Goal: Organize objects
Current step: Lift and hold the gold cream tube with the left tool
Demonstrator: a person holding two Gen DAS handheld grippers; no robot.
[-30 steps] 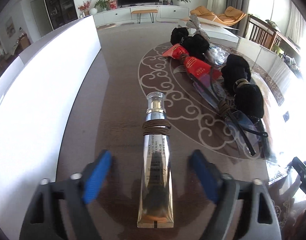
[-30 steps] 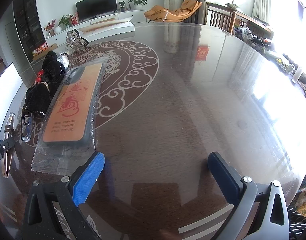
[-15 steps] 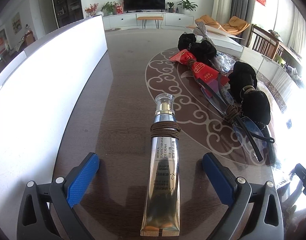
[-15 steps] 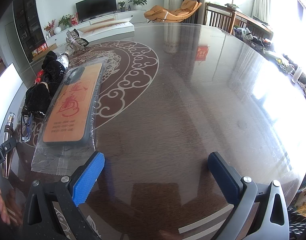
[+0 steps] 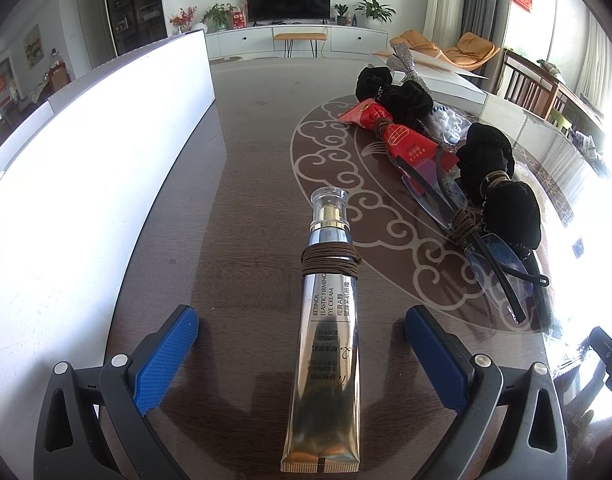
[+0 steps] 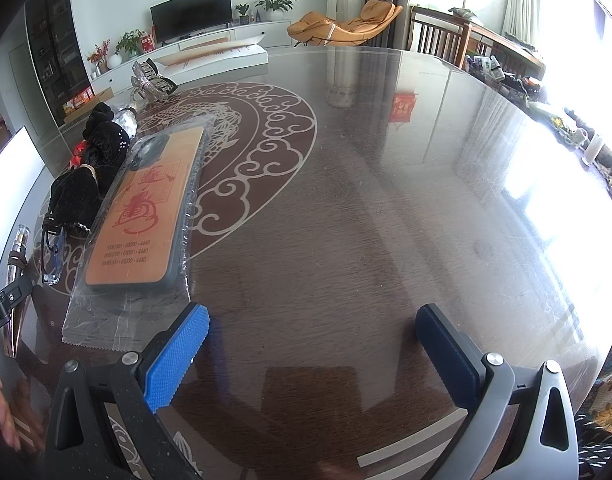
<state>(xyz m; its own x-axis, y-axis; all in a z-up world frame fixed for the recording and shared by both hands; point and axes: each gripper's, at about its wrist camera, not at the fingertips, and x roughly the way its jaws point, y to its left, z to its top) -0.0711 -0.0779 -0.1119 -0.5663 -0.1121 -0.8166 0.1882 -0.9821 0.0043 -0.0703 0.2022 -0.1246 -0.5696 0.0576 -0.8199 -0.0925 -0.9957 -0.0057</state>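
A gold eye-cream tube with brown cord wound round its neck lies flat on the dark table, cap pointing away. My left gripper stands open, its blue pads wide apart on either side of the tube without touching it. To the right lie a red packet, black scrunchies and glasses. In the right wrist view, an orange phone case in a clear bag lies left of centre. My right gripper is open over bare table, just right of the bag's near corner.
A white box wall runs along the left of the tube. A silver hair clip sits at the far side of the pile. The round table's edge curves close on the right. A hand shows at the lower left.
My left gripper has opened wider and drawn back from the tube, which stays lying on the table. The right gripper has not moved.
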